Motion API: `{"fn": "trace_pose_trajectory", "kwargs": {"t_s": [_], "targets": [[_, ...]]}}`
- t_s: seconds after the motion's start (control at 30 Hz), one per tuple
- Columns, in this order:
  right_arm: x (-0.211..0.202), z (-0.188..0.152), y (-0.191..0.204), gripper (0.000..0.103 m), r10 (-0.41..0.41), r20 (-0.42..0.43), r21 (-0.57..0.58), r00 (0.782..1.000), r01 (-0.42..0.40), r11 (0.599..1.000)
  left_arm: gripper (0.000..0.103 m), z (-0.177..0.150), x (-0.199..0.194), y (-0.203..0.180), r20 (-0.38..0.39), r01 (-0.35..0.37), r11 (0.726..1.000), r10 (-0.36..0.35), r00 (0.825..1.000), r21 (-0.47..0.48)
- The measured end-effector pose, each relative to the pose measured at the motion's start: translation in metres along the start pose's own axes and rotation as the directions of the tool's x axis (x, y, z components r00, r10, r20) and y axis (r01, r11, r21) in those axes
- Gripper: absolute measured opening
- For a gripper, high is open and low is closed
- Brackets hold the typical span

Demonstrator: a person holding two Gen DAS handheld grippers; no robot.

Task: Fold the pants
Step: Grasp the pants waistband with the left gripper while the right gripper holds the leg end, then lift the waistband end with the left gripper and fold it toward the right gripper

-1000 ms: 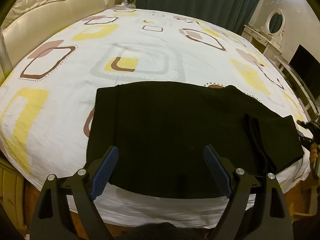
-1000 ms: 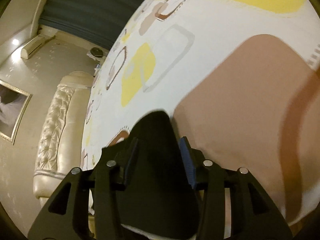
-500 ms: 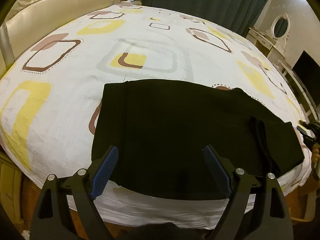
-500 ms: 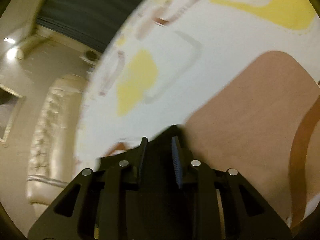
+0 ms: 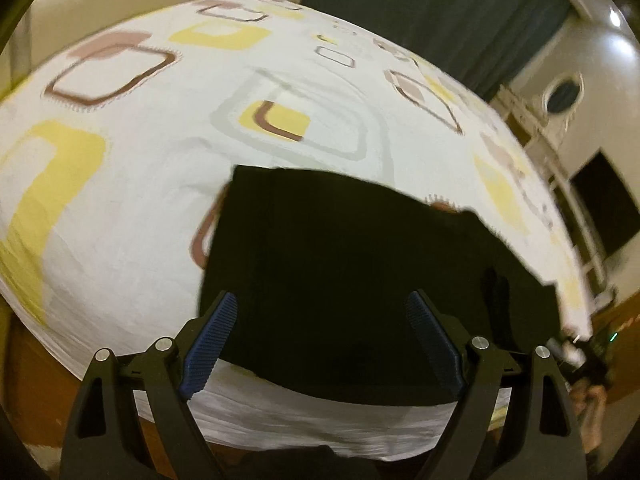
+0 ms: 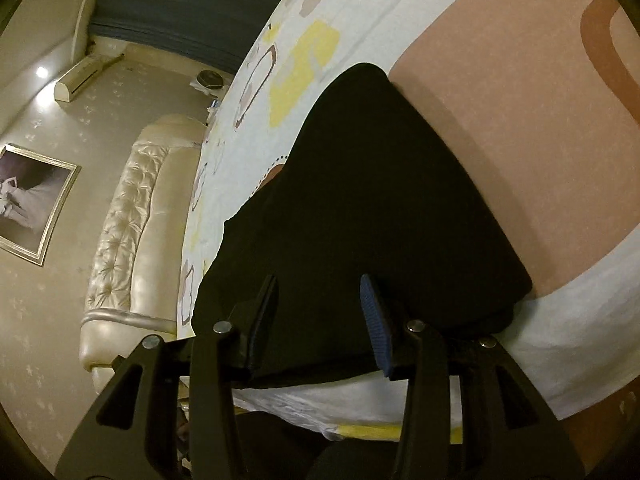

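Left wrist view shows the black pants [image 5: 360, 280] lying folded flat near the bed's [image 5: 120, 208] front edge, with the left claw [image 5: 322, 312] spread wide above the near hem, gripping nothing. From the right wrist, the right claw [image 6: 318, 300] is opening over the pants' end at about 6 o'clock; the dark cloth makes it hard to say, but its pads seem clear of it. I'd square the edges, then press layers flat before lifting.
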State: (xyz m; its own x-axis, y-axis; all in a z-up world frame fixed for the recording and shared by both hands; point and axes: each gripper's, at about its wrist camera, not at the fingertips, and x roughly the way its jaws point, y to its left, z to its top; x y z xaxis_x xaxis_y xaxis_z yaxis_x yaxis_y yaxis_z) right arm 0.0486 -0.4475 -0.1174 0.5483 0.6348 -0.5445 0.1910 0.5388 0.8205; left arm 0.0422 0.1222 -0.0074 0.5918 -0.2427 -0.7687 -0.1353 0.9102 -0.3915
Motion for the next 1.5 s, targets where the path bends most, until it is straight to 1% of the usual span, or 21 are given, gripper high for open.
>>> {"fn": "trace_pose_trajectory", "kwargs": {"t_s": [0.13, 0.17, 0.23, 0.27, 0.33, 0.37, 0.47, 0.53, 0.63, 0.67, 0.7, 0.73, 0.77, 0.8, 0.83, 0.87, 0.93, 1.07, 1.17, 1.27, 1.5], "targets": [[0.000, -0.006, 0.005, 0.043, 0.004, 0.009, -0.013, 1.000, -0.004, 1.000, 0.086, 0.014, -0.011, 0.039, 0.026, 0.086, 0.986, -0.083, 0.996, -0.142], [-0.002, -0.006, 0.007, 0.044, 0.003, 0.010, -0.017, 1.000, -0.003, 1.000, 0.086, 0.018, -0.010, 0.053, 0.027, 0.131, 0.973, -0.128, 0.991, -0.189], [-0.009, -0.004, 0.005, 0.045, 0.007, 0.009, -0.019, 1.000, -0.007, 1.000, 0.086, 0.021, -0.004, 0.070, 0.009, 0.191, 0.950, -0.195, 0.981, -0.246], [-0.010, -0.002, 0.005, 0.046, 0.011, 0.010, -0.017, 1.000, -0.010, 1.000, 0.086, 0.021, 0.004, 0.079, -0.013, 0.231, 0.933, -0.244, 0.970, -0.275], [-0.010, -0.003, 0.004, 0.049, 0.018, 0.011, -0.019, 1.000, -0.018, 1.000, 0.086, 0.020, 0.018, 0.086, -0.050, 0.263, 0.919, -0.289, 0.956, -0.294], [-0.011, -0.003, 0.005, 0.050, 0.019, 0.012, -0.022, 1.000, -0.019, 1.000, 0.086, 0.019, 0.025, 0.087, -0.069, 0.265, 0.919, -0.297, 0.953, -0.292], [-0.010, -0.003, 0.009, 0.055, 0.022, 0.016, -0.029, 1.000, -0.022, 0.999, 0.086, 0.018, 0.048, 0.084, -0.118, 0.239, 0.935, -0.276, 0.954, -0.261], [-0.009, -0.003, 0.012, 0.059, 0.024, 0.018, -0.036, 1.000, -0.023, 0.999, 0.085, 0.020, 0.057, 0.080, -0.108, 0.259, 0.934, -0.292, 0.950, -0.244], [-0.009, -0.003, 0.016, 0.063, 0.023, 0.022, -0.045, 0.999, -0.022, 0.999, 0.082, 0.025, 0.066, 0.075, -0.110, 0.297, 0.923, -0.330, 0.937, -0.243], [-0.009, -0.004, 0.016, 0.066, 0.024, 0.025, -0.050, 0.999, -0.023, 0.999, 0.076, 0.026, 0.070, 0.072, -0.118, 0.309, 0.920, -0.344, 0.931, -0.243], [-0.008, -0.004, 0.018, 0.068, 0.022, 0.028, -0.058, 0.999, -0.021, 0.998, 0.067, 0.026, 0.075, 0.067, -0.131, 0.313, 0.919, -0.350, 0.928, -0.240], [-0.008, -0.004, 0.019, 0.069, 0.022, 0.029, -0.064, 0.999, -0.020, 0.998, 0.063, 0.026, 0.079, 0.063, -0.142, 0.311, 0.921, -0.349, 0.926, -0.235], [-0.007, -0.004, 0.020, 0.071, 0.019, 0.030, -0.073, 0.999, -0.017, 0.997, 0.053, 0.026, 0.083, 0.059, -0.149, 0.304, 0.925, -0.342, 0.928, -0.228], [-0.007, -0.005, 0.021, 0.072, 0.017, 0.030, -0.081, 0.999, -0.014, 0.997, 0.035, 0.025, 0.085, 0.057, -0.155, 0.301, 0.927, -0.339, 0.928, -0.226], [-0.008, -0.005, 0.021, 0.072, 0.016, 0.030, -0.085, 0.999, -0.014, 0.996, 0.026, 0.024, 0.090, 0.056, -0.171, 0.301, 0.923, -0.346, 0.923, -0.240], [-0.008, -0.005, 0.021, 0.073, 0.019, 0.032, -0.087, 0.999, -0.016, 0.996, 0.019, 0.023, 0.092, 0.058, -0.178, 0.305, 0.917, -0.355, 0.918, -0.256], [-0.009, -0.005, 0.021, 0.074, 0.026, 0.033, -0.088, 0.999, -0.023, 0.996, 0.017, 0.023, 0.091, 0.058, -0.170, 0.303, 0.911, -0.358, 0.918, -0.281], [-0.009, -0.005, 0.021, 0.079, 0.046, 0.034, -0.088, 0.998, -0.042, 0.995, 0.014, 0.028, 0.077, 0.049, -0.155, 0.287, 0.925, -0.331, 0.931, -0.250], [-0.010, -0.005, 0.022, 0.083, 0.060, 0.034, -0.092, 0.998, -0.056, 0.994, 0.014, 0.035, 0.062, 0.038, -0.129, 0.303, 0.920, -0.342, 0.931, -0.248], [-0.010, -0.006, 0.024, 0.086, 0.062, 0.034, -0.097, 0.998, -0.058, 0.994, 0.014, 0.044, 0.045, 0.022, -0.103, 0.322, 0.917, -0.353, 0.930, -0.235], [-0.011, -0.006, 0.023, 0.088, 0.065, 0.037, -0.090, 0.997, -0.061, 0.994, 0.014, 0.057, 0.004, -0.040, -0.084, 0.348, 0.929, -0.360, 0.929, -0.129]]}}
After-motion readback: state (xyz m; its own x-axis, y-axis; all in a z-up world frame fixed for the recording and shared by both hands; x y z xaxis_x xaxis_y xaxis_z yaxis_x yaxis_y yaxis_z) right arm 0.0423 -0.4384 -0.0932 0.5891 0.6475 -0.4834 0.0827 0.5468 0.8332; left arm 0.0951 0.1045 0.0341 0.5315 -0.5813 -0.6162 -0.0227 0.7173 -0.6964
